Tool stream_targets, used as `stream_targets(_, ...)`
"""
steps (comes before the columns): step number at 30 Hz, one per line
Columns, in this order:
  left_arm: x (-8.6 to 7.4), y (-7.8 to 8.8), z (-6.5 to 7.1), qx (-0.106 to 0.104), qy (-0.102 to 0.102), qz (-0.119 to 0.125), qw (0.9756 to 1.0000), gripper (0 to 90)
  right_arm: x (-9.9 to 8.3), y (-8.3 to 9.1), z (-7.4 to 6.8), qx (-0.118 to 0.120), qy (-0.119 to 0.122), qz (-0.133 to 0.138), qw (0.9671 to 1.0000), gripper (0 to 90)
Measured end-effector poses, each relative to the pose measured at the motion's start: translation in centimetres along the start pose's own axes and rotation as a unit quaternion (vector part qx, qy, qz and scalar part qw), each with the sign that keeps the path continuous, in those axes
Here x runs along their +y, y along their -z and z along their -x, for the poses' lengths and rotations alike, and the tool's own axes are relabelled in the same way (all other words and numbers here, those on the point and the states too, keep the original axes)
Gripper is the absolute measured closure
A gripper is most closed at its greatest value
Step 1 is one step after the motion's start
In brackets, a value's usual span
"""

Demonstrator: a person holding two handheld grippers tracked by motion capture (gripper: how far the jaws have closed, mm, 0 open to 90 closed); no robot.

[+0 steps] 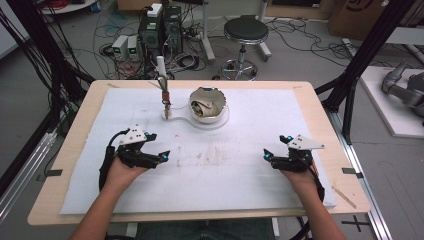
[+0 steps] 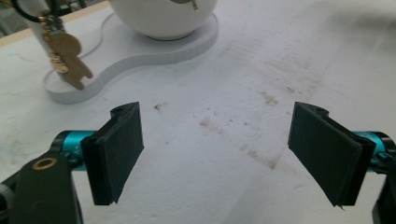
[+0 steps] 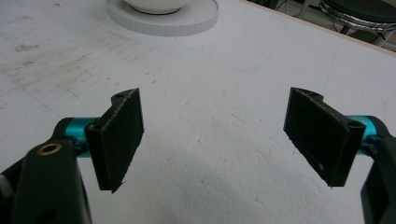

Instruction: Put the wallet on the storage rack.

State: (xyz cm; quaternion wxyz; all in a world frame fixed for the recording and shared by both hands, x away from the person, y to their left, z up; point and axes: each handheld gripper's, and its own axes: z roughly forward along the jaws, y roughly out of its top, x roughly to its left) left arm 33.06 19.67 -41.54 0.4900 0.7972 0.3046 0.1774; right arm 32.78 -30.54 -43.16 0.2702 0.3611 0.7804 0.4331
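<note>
White-padded bench (image 1: 250, 165) — left gripper (image 1: 161, 156) and right gripper (image 1: 268, 155) both jaws wide, empty; bowl (image 1: 208, 104) contents indistinct — keyring (image 2: 65, 56) top cropped.

A light wooden table (image 1: 70, 165) is covered by a white foam sheet (image 1: 250, 130) marked with brownish stains near its middle. The table is flanked by black metal frame posts (image 1: 367, 50) at the right and by hanging black cables (image 1: 35, 45) at the left. A grey floor (image 1: 310, 55) strewn with tangled wires is seen beyond the far edge. A round black stool (image 1: 245, 31) on a chrome base is placed behind the table, and two dark computer towers (image 1: 161, 30) stand to its left, with small white boxes (image 1: 126, 47) beside them. A cardboard box (image 1: 355, 15) is set at the far right, and a white platform (image 1: 395, 100) lies beside the table on the right
</note>
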Motion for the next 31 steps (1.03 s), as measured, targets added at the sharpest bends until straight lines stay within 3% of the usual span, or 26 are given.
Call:
stream_targets(11, -0.27, 0.43, -0.13, -0.009, 0.0, 0.007, 0.9999, 17.9, 0.05, -0.04, -0.32, 0.0, 0.012, -0.006, 0.9999, 20.5)
stream_targets(20, -0.6, 1.06, -0.3, 0.001, 0.005, 0.008, 1.0, 17.9, 0.15, -0.33, -0.33, 0.001, 0.013, -0.008, 0.9999, 20.4)
stream_targets(31, -0.61, 0.6, -0.45, -0.005, 0.004, 0.003, 1.0, 17.9, 0.05, -0.3, -0.28, -0.002, 0.015, -0.011, 0.9998, 20.4)
